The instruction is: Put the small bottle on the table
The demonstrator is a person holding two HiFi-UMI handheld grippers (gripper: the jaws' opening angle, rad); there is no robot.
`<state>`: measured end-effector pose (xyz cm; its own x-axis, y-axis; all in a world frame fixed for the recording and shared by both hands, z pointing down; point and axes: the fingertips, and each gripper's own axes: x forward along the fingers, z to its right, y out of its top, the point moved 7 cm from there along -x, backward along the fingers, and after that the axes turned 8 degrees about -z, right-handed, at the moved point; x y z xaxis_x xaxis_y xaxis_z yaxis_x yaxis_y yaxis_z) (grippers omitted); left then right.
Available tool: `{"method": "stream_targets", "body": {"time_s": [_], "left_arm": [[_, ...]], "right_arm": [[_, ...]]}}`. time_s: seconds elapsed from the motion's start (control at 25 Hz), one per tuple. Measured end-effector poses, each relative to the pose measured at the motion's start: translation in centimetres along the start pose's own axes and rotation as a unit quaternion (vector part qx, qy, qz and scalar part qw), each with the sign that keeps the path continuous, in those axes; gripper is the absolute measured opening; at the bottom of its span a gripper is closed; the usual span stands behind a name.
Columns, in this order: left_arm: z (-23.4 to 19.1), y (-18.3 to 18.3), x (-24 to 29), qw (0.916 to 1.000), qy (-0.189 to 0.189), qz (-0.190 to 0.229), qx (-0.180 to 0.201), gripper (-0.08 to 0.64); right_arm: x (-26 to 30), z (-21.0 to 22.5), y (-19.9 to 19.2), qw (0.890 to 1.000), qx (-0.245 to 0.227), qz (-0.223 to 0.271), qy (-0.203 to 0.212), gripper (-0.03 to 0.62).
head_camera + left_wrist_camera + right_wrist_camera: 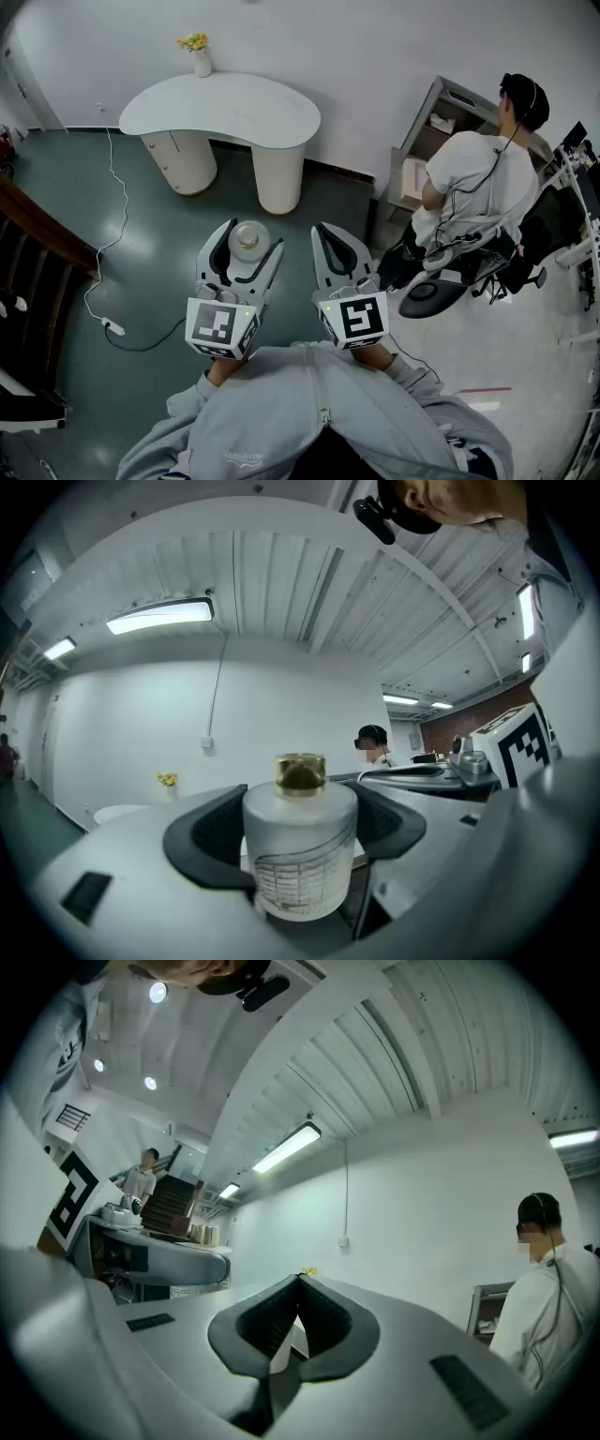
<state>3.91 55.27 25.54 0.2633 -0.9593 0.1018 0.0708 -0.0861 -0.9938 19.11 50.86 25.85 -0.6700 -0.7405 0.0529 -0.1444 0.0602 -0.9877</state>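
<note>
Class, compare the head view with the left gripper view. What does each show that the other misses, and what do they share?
Only the head view: the floor, a white cable lying on it, and the table's two ribbed legs.

Only the left gripper view: the ceiling light and the drawn lines on the bottle's frosted side.

Both: the small bottle gripped between the jaws of the left gripper, the white table with yellow flowers on it, and a seated person in white.

no words can be read. the label [298, 878] on the bottle [300, 810] shows only faint lines; print on the sweatshirt [247, 457] is too small.
</note>
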Motion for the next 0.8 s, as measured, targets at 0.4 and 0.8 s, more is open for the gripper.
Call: {"method": "stream_targets", "body": {"time_s": [0.4,0.8], "left_arm": [[1.0,-0.4,1.3,0.9999,0.009,-0.001,-0.003,0.333],[1.6,-0.7,3.9,0.9998,0.018,0.002,-0.012,0.333]], "right_arm": [[0.3,1.4,-0.7,1.000,-0.001,0.012,0.017,0.026],[1.2,4.0,-1.4,0.999,0.009,0.024,0.032,0.026]]}}
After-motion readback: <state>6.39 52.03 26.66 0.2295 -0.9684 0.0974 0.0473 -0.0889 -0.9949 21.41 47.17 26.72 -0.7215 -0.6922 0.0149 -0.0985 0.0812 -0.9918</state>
